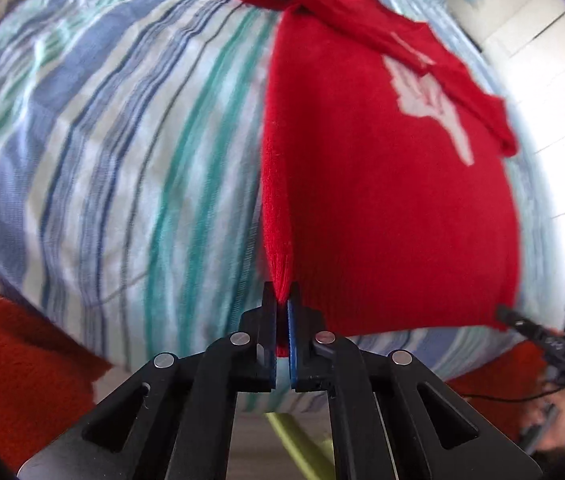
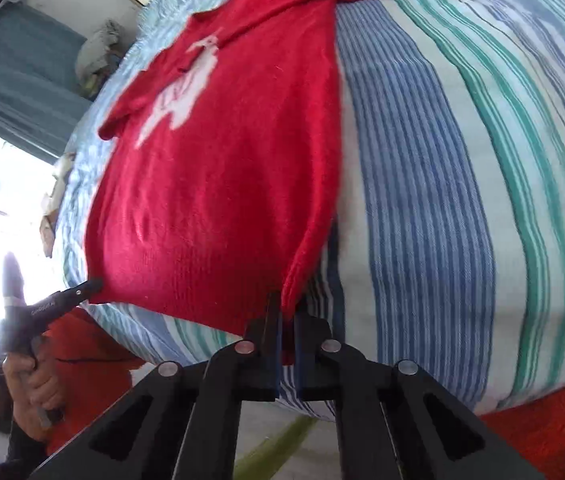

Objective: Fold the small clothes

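A small red knit sweater (image 1: 394,200) with a white figure on its front lies on a striped bed cover (image 1: 122,140), its sleeves folded over the top. My left gripper (image 1: 281,300) is shut on the sweater's near left hem corner. My right gripper (image 2: 288,304) is shut on the near right hem corner of the sweater (image 2: 218,184). Each gripper shows in the other's view: the right one (image 1: 502,316) at the right hem corner, the left one (image 2: 90,286) at the left hem corner. The hem hangs at the bed's near edge.
The striped bed cover (image 2: 462,180) spreads wide to both sides of the sweater. An orange-red blanket (image 1: 22,360) hangs at the bed's near edge. A grey bundle (image 2: 98,52) and a teal curtain (image 2: 14,64) lie beyond the bed's far left. Floor with a green strip (image 1: 298,440) is below.
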### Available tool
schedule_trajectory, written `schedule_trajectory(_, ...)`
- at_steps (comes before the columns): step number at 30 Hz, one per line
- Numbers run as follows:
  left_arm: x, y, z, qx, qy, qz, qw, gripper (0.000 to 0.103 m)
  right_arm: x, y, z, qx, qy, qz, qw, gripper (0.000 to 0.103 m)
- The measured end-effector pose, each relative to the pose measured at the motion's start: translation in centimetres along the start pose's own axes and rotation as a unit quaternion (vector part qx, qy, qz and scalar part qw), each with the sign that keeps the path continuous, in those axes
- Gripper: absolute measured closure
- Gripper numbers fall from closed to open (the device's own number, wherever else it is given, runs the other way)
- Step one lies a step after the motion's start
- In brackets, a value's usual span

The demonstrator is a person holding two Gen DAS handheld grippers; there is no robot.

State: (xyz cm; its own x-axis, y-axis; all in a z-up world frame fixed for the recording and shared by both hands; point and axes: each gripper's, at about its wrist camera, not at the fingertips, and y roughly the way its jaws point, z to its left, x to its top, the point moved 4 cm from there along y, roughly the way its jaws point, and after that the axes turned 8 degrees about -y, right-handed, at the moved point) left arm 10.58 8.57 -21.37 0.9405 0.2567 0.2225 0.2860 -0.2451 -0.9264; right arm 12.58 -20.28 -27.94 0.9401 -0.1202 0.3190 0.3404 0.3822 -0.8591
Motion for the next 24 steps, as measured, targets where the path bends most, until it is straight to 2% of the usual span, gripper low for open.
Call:
schedule_trajectory(5, -0.4, 1.0, 0.6, 0.044, 0.0, 0.004, 0.999, 0.102, -0.3, 0.5, -0.4, -0.035, 0.008, 0.009, 0.999, 0.1)
schedule_trajectory(9, -0.8, 2.3, -1.1, 0.101, 0.046, -0.008, 0.9938, 0.101, 0.0, 1.4, -0.9, -0.044, 0.009, 0.016, 0.999, 0.1)
schedule_trajectory(16, -1.0, 3.1, -3.3, 0.138, 0.077, -0.022, 0.9872, 0.097, -0.1, 1.2, -0.3, -0.047, 0.003, 0.014, 0.999, 0.101)
schedule_trajectory(17, -1.1, 3.0, -3.6, 0.141, 0.078, -0.022, 0.9867, 0.088, -0.1, 0.9, -0.1, -0.046, 0.001, 0.017, 0.999, 0.1)
schedule_trajectory(18, -1.3, 2.6, -3.6, 0.149, 0.076, -0.018, 0.9858, 0.067, -0.1, 0.6, 0.1, -0.041, -0.002, 0.025, 0.999, 0.093)
schedule_trajectory(19, -1.5, 1.9, -3.3, 0.156, 0.068, -0.016, 0.9853, 0.052, -0.1, 0.3, 0.2, -0.039, -0.005, 0.04, 0.998, 0.081)
schedule_trajectory(20, -1.4, 1.2, -3.7, 0.156, 0.058, -0.019, 0.9858, 0.031, 0.0, -0.3, 0.3, -0.043, -0.012, 0.06, 0.997, 0.075)
schedule_trajectory(21, -1.3, 0.2, -3.5, 0.15, 0.052, -0.027, 0.9869, 0.028, 0.2, -1.0, 0.4, -0.053, -0.024, 0.072, 0.996, 0.065)
schedule_trajectory(24, -1.2, -2.9, -2.7, 0.144, 0.033, -0.064, 0.9869, 0.028, 2.6, -4.7, 0.6, -0.134, -0.114, 0.072, 0.982, 0.063)
